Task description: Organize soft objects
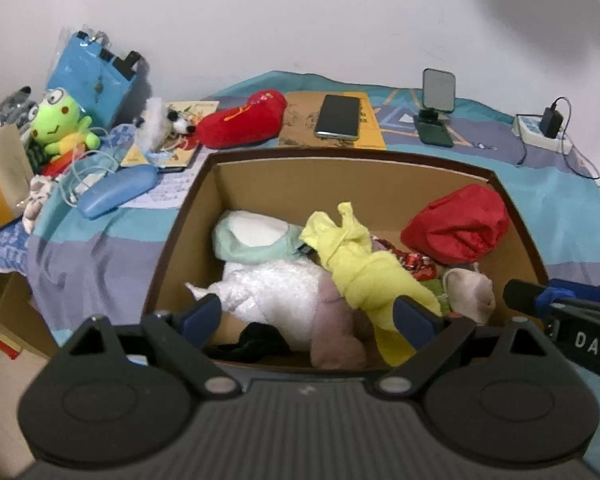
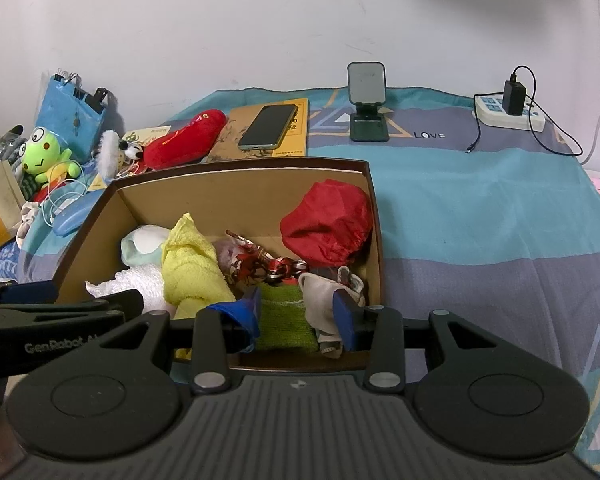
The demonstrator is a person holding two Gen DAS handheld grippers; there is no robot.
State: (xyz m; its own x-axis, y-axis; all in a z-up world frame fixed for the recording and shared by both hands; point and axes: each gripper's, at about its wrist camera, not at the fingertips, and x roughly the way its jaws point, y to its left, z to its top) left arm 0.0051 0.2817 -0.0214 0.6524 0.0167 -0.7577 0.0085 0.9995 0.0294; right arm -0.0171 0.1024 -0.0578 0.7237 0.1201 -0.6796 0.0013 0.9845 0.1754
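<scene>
Both grippers hang over the near edge of a cardboard box [image 2: 172,188] on the bed [image 2: 480,216], whose cover reads "LOVE". The left gripper [image 1: 308,312], lettered "GenRobot", stands wide and holds nothing, above a yellow towel [image 1: 356,264] and white fluffy cloth [image 1: 276,296]. The right gripper [image 2: 300,312], marked "DAS", is moderately spread, empty, above a green cloth [image 2: 284,320] beside a red pouch [image 2: 328,224].

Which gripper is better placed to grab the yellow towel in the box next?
Left, probably. The left gripper is open with the yellow towel lying between its fingers, whereas the right gripper hangs over the green cloth.
</scene>
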